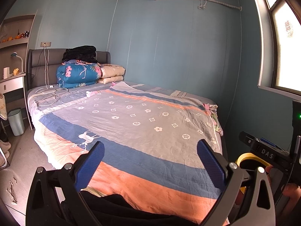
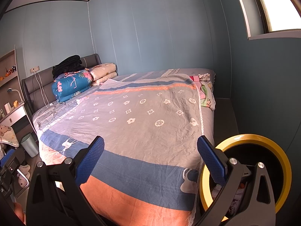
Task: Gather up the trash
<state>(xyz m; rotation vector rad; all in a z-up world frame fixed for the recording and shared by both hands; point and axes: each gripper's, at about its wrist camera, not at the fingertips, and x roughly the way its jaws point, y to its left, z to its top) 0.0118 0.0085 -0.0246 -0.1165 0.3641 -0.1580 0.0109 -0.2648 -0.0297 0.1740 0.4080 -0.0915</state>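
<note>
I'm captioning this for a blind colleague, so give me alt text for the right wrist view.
Open blue-padded tongs point over a bed covered in a grey, blue and orange patterned blanket. A yellow-rimmed bin sits at lower right, with folded quilts stacked at the headboard against a blue wall.

"DAS" on right gripper [image 1: 267,153] body

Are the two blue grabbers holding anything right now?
No. The left gripper and right gripper are both open, with only the bedspread behind them.
</note>
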